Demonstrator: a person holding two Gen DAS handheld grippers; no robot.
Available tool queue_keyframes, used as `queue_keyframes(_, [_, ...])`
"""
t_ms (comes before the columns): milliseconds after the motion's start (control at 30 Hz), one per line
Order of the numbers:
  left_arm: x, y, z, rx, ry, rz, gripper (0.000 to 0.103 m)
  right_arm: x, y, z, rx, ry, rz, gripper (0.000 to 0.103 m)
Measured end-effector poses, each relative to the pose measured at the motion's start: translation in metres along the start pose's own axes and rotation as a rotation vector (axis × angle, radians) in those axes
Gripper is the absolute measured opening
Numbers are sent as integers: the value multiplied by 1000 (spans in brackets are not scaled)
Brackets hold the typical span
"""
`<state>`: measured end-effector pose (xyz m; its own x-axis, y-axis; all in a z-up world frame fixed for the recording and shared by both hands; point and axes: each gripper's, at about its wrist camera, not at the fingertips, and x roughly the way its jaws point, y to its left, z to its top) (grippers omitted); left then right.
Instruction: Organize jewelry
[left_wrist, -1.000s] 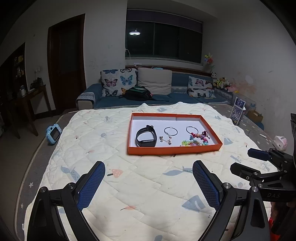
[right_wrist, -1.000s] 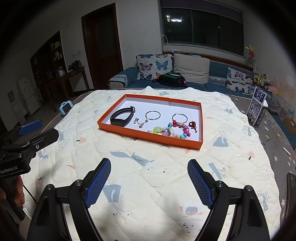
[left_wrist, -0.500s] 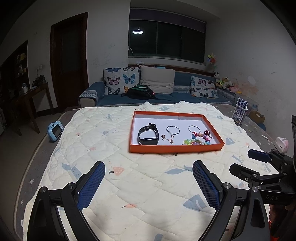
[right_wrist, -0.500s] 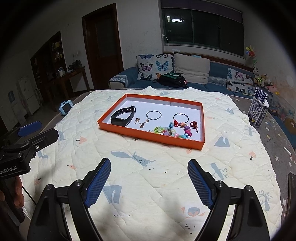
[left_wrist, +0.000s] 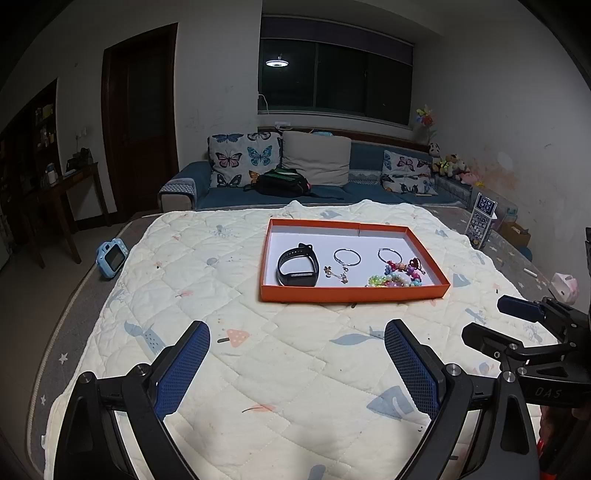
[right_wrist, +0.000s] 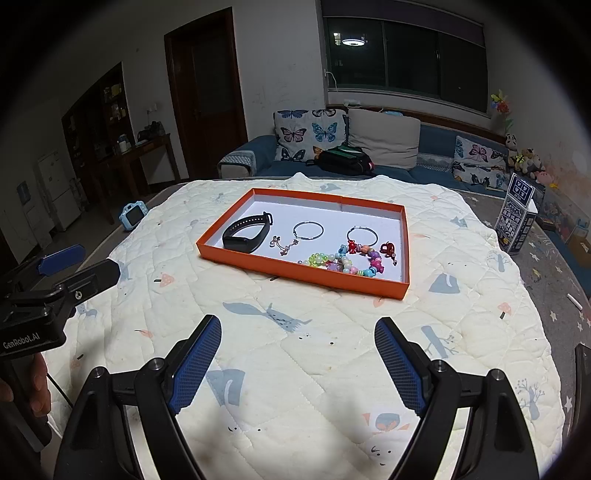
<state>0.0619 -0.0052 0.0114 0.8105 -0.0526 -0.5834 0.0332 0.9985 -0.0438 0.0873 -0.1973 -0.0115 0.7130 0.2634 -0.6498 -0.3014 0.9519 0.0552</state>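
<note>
An orange tray (left_wrist: 354, 293) (right_wrist: 303, 275) with a white floor lies on the quilt ahead of both grippers. Inside it are a black wristband (left_wrist: 298, 265) (right_wrist: 246, 232), two thin silver hoops (left_wrist: 347, 256) (right_wrist: 308, 230), a small gold chain piece (left_wrist: 336, 274) (right_wrist: 283, 245) and a heap of colourful bead bracelets (left_wrist: 397, 278) (right_wrist: 343, 262). My left gripper (left_wrist: 297, 332) (right_wrist: 83, 264) hangs open over bare quilt, well short of the tray. My right gripper (right_wrist: 298, 328) (left_wrist: 495, 324) is open too, with nothing between its fingers.
A cream quilt (left_wrist: 258, 362) covers the surface. A blue toy camera (left_wrist: 110, 257) lies off its left edge, and a patterned box (right_wrist: 517, 225) stands off its right edge. A sofa (left_wrist: 325, 192) with cushions and a black bag lies behind. A person's hand (right_wrist: 37, 387) grips the left handle.
</note>
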Motion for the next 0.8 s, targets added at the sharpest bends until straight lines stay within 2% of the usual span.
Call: queue_keyframes(800, [6,0,-5,3,7,2,103,1,4,-1,-2,9,11,93])
